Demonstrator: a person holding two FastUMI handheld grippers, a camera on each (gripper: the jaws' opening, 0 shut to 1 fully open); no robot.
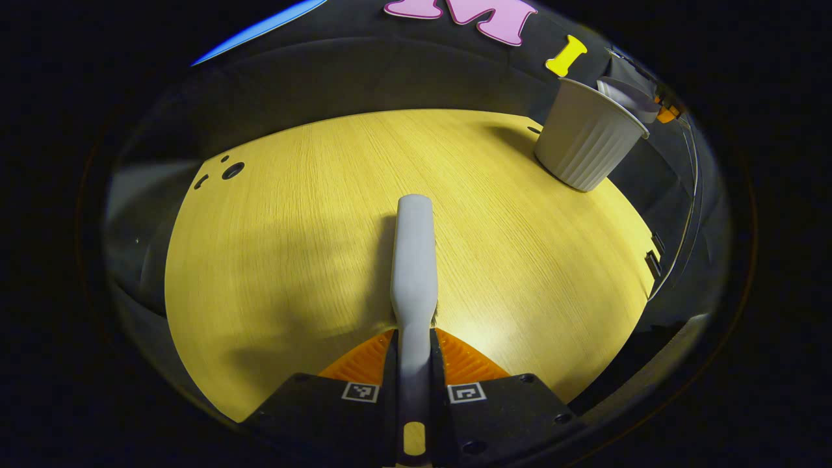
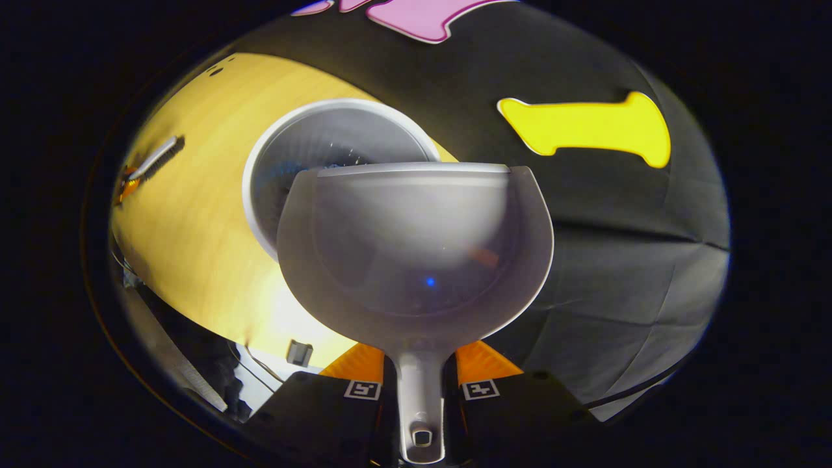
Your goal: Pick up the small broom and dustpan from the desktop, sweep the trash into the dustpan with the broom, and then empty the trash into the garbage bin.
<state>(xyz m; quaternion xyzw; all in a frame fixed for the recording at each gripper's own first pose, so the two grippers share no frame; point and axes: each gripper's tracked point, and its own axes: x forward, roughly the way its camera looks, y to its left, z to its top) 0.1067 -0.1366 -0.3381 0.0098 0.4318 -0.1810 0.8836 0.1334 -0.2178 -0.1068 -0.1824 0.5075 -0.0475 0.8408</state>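
Left gripper: fingers clenched on the handle of the small broom, pale grey, smooth and rounded, held out over the middle of the desk. Desk of light wood with fine grain, rounded at the near edge, a few small holes near its far left corner. Wide bare room on the wood to the left and right of the broom. Garbage bin upright at the far right corner of the desk, close to the edge and to the black cloth wall; grey, ribbed on the outside, wider at the top.

Right gripper: fingers grasping the thin stem of the dustpan, a smooth grey scoop, rounded at the near side and straight at the front lip. Pan held above the bin's right side, partly over its round white rim; bin's inner wall grey and ribbed, contents not clear. In the right gripper view, the broom far off at the left, small, over the wood. Little room between bin and wall; open desk to the left of the bin.
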